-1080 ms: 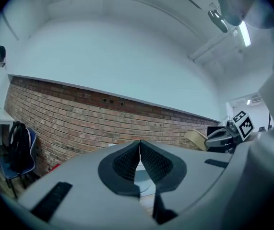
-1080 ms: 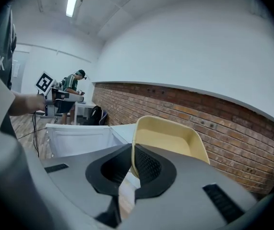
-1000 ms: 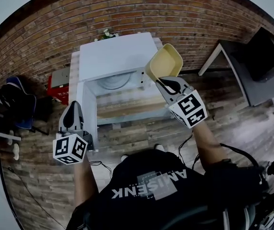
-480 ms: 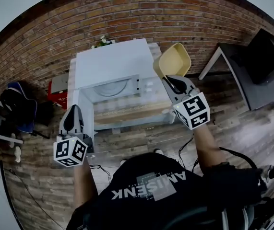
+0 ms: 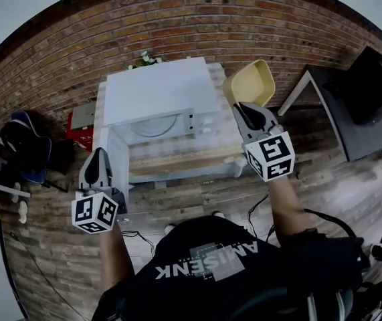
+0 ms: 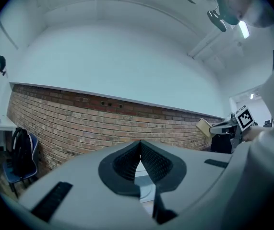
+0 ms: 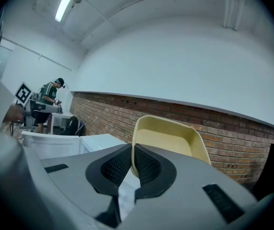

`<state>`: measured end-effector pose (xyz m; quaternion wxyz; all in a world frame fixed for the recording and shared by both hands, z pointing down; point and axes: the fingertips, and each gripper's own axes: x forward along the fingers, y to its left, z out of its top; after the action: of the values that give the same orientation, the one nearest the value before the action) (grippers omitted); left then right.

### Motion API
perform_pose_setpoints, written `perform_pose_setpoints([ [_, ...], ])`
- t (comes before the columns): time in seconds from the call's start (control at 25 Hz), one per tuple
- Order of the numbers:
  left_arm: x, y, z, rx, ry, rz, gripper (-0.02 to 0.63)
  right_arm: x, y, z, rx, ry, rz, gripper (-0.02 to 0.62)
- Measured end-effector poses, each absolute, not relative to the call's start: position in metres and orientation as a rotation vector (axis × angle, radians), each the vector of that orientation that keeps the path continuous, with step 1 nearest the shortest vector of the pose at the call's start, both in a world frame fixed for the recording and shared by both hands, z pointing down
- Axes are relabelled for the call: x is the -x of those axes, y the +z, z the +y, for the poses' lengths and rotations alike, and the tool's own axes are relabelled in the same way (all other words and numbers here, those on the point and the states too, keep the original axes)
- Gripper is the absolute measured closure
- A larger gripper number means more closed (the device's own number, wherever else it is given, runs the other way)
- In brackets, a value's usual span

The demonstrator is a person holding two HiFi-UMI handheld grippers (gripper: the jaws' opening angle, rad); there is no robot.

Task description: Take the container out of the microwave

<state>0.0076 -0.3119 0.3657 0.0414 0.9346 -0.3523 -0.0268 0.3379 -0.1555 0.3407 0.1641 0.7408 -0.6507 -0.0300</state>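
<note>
Now my right gripper (image 5: 243, 108) pinches the yellow container (image 5: 248, 83) by its rim, right of the microwave (image 5: 157, 89), while my left gripper (image 5: 100, 156) hangs pressed together.

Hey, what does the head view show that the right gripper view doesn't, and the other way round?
Head view only: the open cavity of the microwave, and a red box beside it. Right gripper view only: a bystander in the background, a ceiling light, the jaws shut on the rim of the yellow container. Both: that container and the brick wall.
</note>
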Motion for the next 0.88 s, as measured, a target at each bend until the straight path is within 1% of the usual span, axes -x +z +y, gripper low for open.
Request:
perform_pose_setpoints([
  [0.4, -0.009, 0.357, -0.314, -2.863, -0.142, -1.122, 0.594, -0.341, 0.333, -0.165, -2.125, -0.105, -1.887, 0.545],
  [0.88, -0.018, 0.355, -0.317, -2.892, -0.121, -1.104, 0.594, -0.344, 0.329, -0.167, -2.139, -0.096, -1.9, 0.545],
])
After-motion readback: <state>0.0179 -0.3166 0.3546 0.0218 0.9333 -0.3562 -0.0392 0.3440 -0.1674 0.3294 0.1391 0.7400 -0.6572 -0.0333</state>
